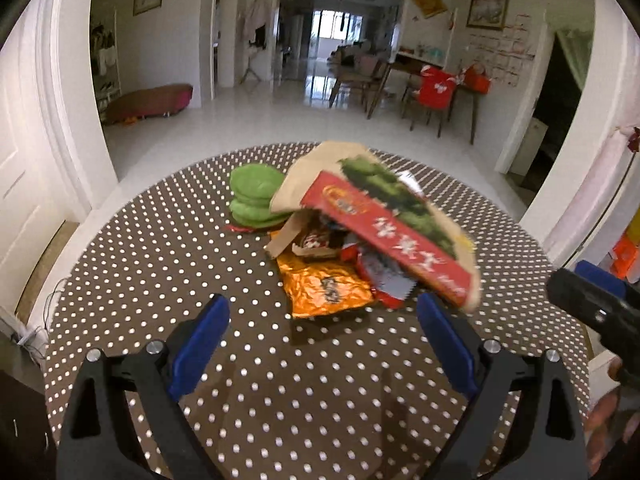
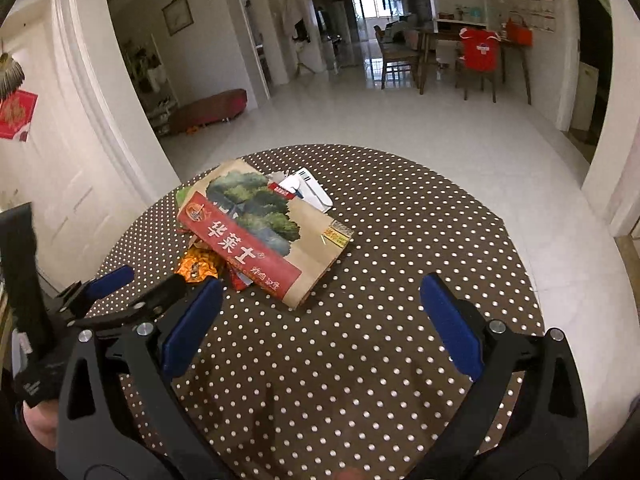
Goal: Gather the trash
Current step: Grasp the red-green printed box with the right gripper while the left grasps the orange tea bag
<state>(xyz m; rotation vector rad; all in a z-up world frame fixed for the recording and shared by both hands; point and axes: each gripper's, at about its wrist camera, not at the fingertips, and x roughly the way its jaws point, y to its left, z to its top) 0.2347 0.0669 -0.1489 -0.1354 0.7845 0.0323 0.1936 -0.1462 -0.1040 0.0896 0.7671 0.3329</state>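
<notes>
A brown paper bag (image 1: 380, 216) with a red band and a green tree print lies tilted on a heap of wrappers on the round table; it looks blurred in the left wrist view. Under its mouth are an orange foil wrapper (image 1: 328, 288) and red wrappers (image 1: 384, 276). My left gripper (image 1: 323, 302) is open just in front of the orange foil, holding nothing. In the right wrist view the bag (image 2: 264, 232) sits ahead and to the left of my open, empty right gripper (image 2: 320, 284). A white barcoded wrapper (image 2: 308, 188) pokes out behind the bag.
A stack of green round things (image 1: 256, 196) stands behind the bag. The brown polka-dot tablecloth (image 1: 280, 392) covers the table. My right gripper (image 1: 592, 292) shows at the right edge, my left gripper (image 2: 144, 284) beside the orange foil (image 2: 198, 266). White tiled floor lies beyond.
</notes>
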